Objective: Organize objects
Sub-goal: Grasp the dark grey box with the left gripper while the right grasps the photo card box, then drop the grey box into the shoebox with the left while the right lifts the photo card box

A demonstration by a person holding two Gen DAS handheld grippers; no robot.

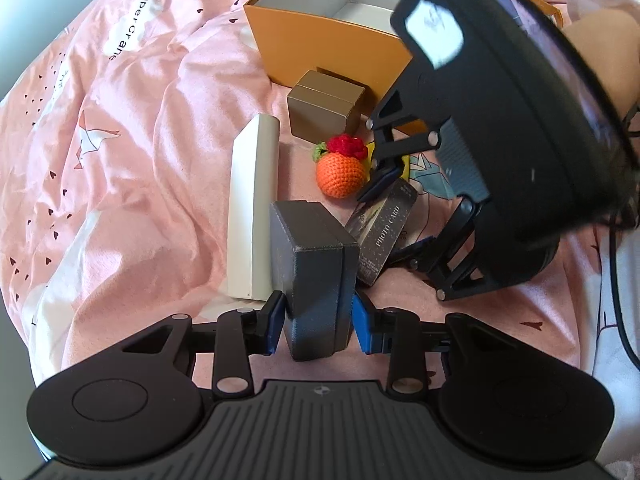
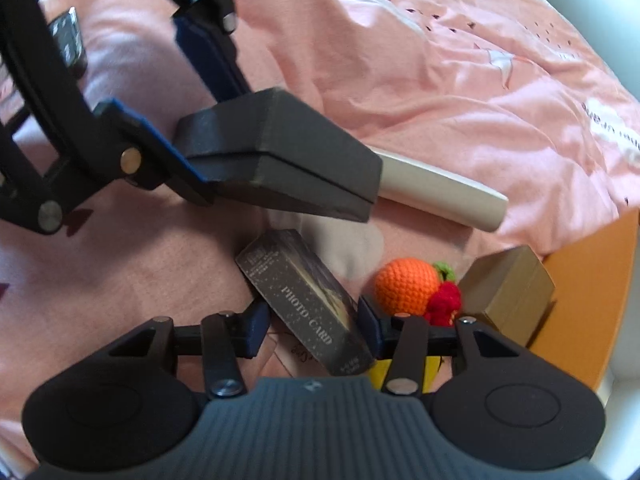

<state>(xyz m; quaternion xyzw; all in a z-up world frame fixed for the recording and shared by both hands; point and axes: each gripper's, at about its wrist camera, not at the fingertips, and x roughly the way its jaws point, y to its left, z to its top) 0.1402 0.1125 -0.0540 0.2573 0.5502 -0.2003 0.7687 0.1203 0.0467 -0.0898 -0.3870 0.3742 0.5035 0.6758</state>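
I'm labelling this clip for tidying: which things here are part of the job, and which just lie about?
In the job:
- dark box, clamped in left gripper
- photo card box, between the open fingers of right gripper
- orange box, open
- gold box
- white box
- crochet orange

Lying about:
- pink duvet

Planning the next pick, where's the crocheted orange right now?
The crocheted orange lies on the pink bedspread, just before the gold box and right of the white box; in the right wrist view it sits beyond the right gripper.

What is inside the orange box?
The orange box shows only white inner walls and bare floor. The right gripper hides its right part, so that corner cannot be judged.
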